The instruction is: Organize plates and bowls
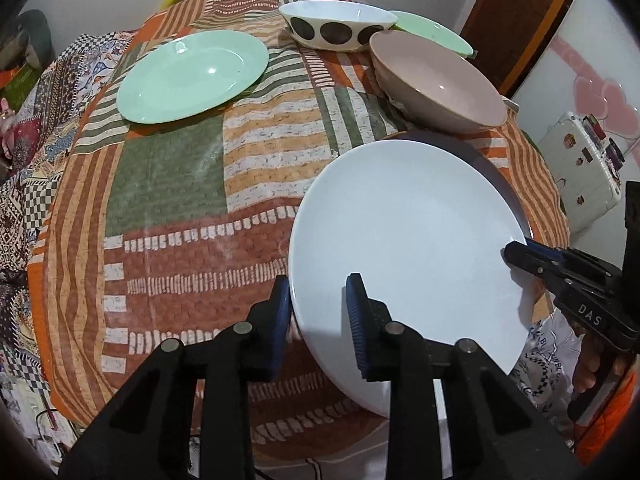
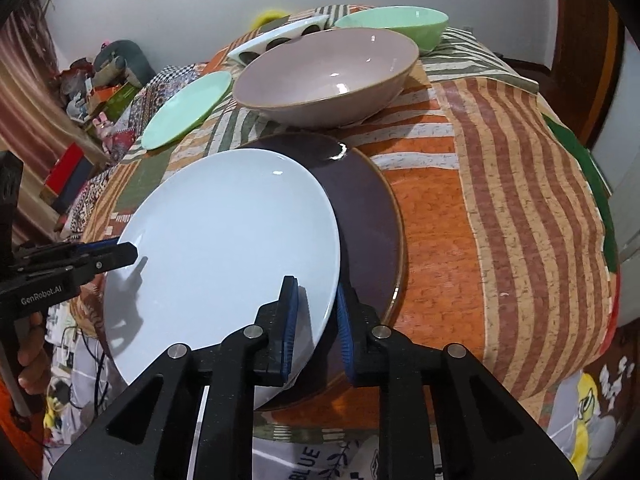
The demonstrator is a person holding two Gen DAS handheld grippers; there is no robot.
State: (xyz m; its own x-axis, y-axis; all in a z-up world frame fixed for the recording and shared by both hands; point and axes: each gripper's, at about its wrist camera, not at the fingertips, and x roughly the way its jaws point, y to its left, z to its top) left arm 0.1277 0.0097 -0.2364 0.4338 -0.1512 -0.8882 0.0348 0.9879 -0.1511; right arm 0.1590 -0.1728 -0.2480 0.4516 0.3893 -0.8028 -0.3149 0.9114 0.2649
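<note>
**Q:** Where is the white plate (image 2: pixel 228 240) shown, and how is it held?

**A:** It is shown tilted over the left part of the dark plate (image 2: pixel 372 220), near the front edge of the patterned tablecloth (image 2: pixel 500 200). Contact between the two plates cannot be made out. The right gripper (image 2: pixel 318 308) is clenched on the plate's right rim, one finger above and one below. The left gripper (image 1: pixel 318 308) is set astride the opposite rim, but a wider gap is seen between its fingers. Whether its pads press the rim cannot be told.

**Q:** On which relation is the coming move judged to turn?

**A:** On the sideways offset. The dark plate's centre lies to the right of the white plate's centre, on the right gripper's side. The stack is therefore judged not yet squared. A shift of the white plate toward the right hand would be called for, then a level lowering, with that nearer hand taken as guide.
</note>
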